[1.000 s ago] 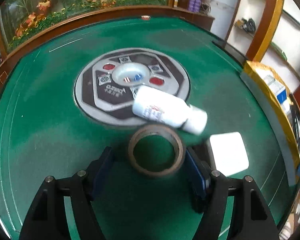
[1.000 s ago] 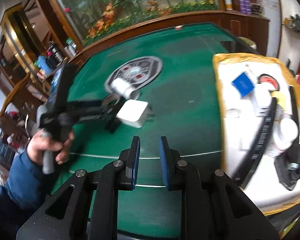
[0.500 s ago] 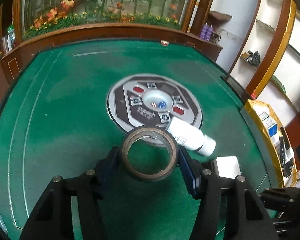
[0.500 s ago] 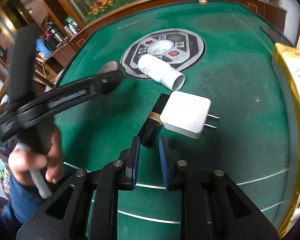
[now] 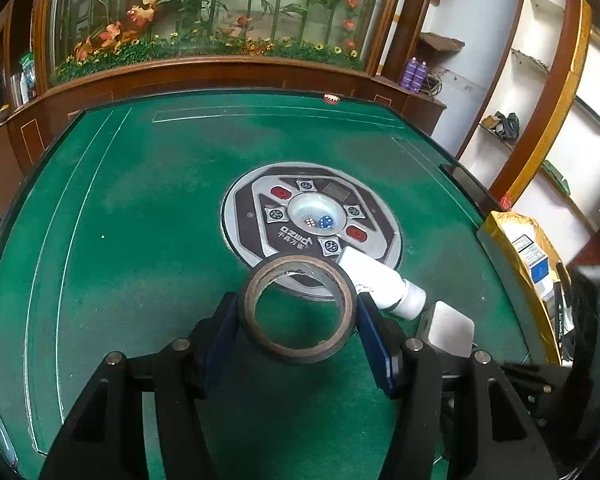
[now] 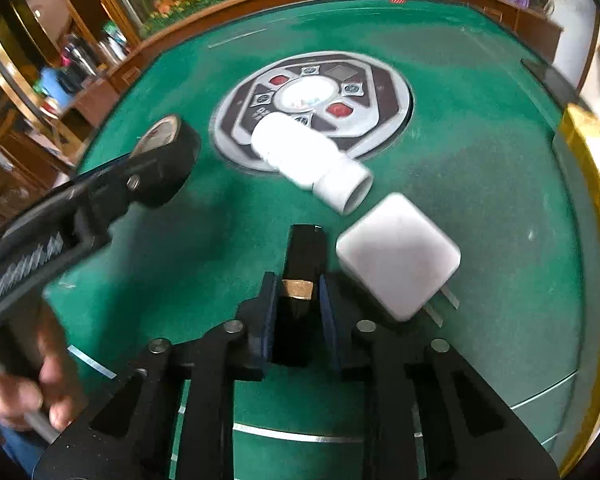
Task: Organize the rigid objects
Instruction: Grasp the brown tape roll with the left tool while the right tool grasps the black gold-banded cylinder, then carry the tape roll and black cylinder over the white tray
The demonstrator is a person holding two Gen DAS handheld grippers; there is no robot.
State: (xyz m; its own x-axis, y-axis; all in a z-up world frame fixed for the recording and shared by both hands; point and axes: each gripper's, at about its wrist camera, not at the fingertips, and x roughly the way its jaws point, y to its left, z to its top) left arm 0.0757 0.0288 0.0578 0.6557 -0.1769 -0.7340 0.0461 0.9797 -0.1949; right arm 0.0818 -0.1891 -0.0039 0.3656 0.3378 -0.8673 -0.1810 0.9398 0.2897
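My left gripper (image 5: 296, 316) is shut on a black roll of tape (image 5: 300, 354) and holds it above the green table; the roll also shows in the right wrist view (image 6: 172, 160). My right gripper (image 6: 298, 296) has its jaws around a black stick-shaped object with a gold band (image 6: 302, 256) that lies on the felt; the pads look touching its sides. A white bottle (image 6: 308, 160) lies on its side beside it, also in the left wrist view (image 5: 380, 284). A white plug adapter (image 6: 398, 256) lies right of the black object.
A round grey control panel (image 5: 312, 220) with dice sits in the table's middle. A yellow-rimmed tray (image 5: 512, 236) with boxes stands at the right edge. A wooden rail (image 5: 220, 76) bounds the far side. A hand (image 6: 16, 384) holds the left gripper.
The left gripper closed on the tape roll and lifted it off the felt. The right gripper moved forward and down until its jaws came around the black object.
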